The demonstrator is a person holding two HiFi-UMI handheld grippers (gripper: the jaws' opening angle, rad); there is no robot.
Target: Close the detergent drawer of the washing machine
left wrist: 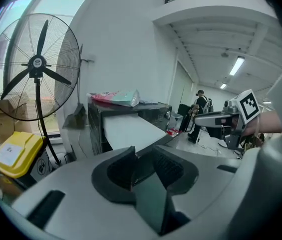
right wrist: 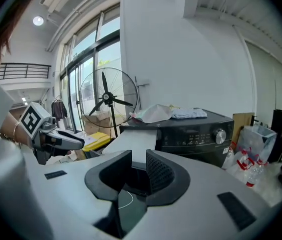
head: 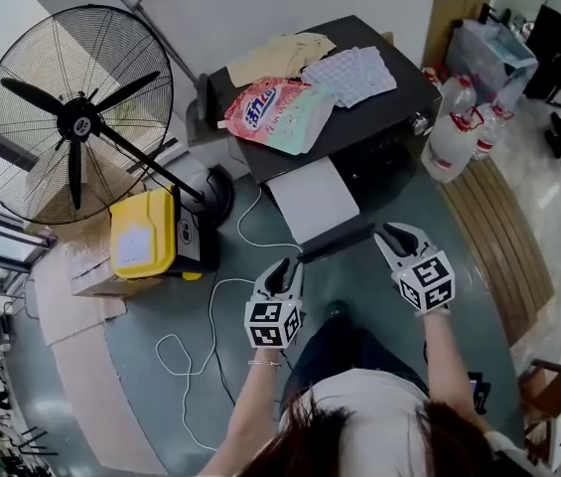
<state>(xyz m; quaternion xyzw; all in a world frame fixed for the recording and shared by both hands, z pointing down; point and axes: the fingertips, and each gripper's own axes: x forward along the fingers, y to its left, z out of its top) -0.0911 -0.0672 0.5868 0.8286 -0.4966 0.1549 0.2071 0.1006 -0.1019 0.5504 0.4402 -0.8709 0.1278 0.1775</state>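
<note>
two grippers are in my hands, both held in front of the machine. far left stands a large black wire-caged floor fan (head: 73, 117), with a yellow plastic lidded box (head: 143, 233) beside its base. next comes my left gripper (head: 282, 269), jaws apart with nothing between them, its tip just beside the left end of the drawer's front. the long pale grey detergent drawer (head: 310, 199) is pulled well out of the black washing machine (head: 399, 102) toward me, and its dark front edge lies between the two grippers. a pink and green detergent pouch (head: 280, 115) lies on the machine's top. my right gripper (head: 393, 237) sits just beside the front's right end, jaws apart and empty. clear plastic jugs (head: 451, 137) with red handles stand further right.
</note>
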